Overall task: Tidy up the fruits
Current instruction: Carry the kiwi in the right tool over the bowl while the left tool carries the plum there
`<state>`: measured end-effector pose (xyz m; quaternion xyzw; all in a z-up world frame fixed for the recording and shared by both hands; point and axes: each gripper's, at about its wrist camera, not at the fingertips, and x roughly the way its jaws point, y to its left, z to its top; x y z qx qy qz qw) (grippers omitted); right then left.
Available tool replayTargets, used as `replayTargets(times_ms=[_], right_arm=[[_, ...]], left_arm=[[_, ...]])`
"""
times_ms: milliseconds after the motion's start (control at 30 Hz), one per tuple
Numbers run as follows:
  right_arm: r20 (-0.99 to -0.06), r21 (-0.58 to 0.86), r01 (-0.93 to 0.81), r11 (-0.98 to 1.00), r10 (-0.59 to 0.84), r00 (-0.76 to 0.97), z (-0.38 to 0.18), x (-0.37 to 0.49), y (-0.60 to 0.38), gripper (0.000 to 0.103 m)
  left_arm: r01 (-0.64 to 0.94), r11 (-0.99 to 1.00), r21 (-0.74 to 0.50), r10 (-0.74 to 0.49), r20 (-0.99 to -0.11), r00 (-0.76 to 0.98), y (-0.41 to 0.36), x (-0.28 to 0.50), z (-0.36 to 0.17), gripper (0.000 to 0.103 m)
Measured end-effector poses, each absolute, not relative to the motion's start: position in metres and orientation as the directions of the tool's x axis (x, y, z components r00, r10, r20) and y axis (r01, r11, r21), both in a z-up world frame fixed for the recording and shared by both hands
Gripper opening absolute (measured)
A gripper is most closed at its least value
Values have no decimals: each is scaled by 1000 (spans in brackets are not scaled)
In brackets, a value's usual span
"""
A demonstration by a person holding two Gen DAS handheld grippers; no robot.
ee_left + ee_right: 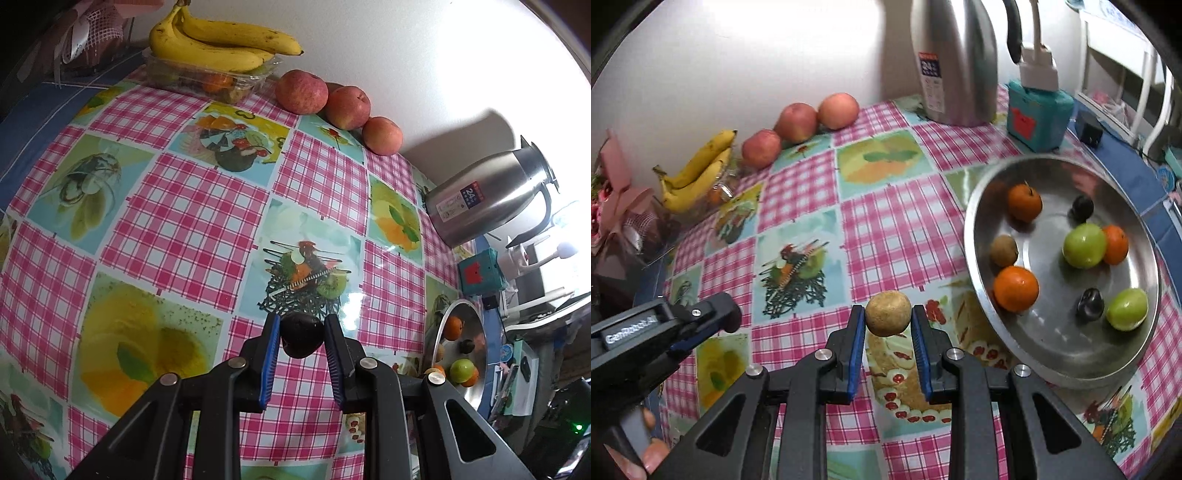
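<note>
Left wrist view: we're seeing the left gripper (301, 338) pinching a dark plum (302, 335) between its blue pads, held above the checked tablecloth (184, 221). The plum's long axis is running roughly up-down in the frame, narrower end toward the camera. Only here are we getting the clear plastic tray (207, 79) under the banana bunch (218, 38) with small fruit inside it; the bananas are lying crosswise, tips pointing right. Three apples (301, 91) are sitting in a row along the wall, and the steel kettle (491, 195) is at right. The steel bowl (480, 369) is showing only as a sliver at the right edge.

Right wrist view: we're seeing the right gripper (888, 314) clamping a brown kiwi (888, 313), lifted clear of the cloth, just left of the bowl (982, 206). The kiwi is looking near round, so we cannot tell its long axis. Only here is the bowl's full content showing: three oranges (1015, 288), two green fruits (1084, 245), two dark plums (1090, 303) and a second kiwi (1004, 251). The left gripper (720, 314) is showing side-on at left; its plum is hidden. A teal box (1038, 116) is standing beside the kettle (956, 62).
</note>
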<state>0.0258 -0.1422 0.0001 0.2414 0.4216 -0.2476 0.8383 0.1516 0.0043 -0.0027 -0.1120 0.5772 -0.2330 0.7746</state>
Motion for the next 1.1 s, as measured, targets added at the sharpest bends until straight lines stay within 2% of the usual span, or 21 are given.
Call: replayTargets(times_ms=[467, 1100], right_arm=[[-830, 254, 621, 741, -162, 533, 4, 11, -177, 26], [-832, 271, 719, 640, -219, 509, 10, -65, -273, 26]], left_arm=[[307, 870, -387, -463, -855, 233, -36, 134, 9, 26], [572, 738, -358, -492, -865, 94, -172, 56, 13, 26]])
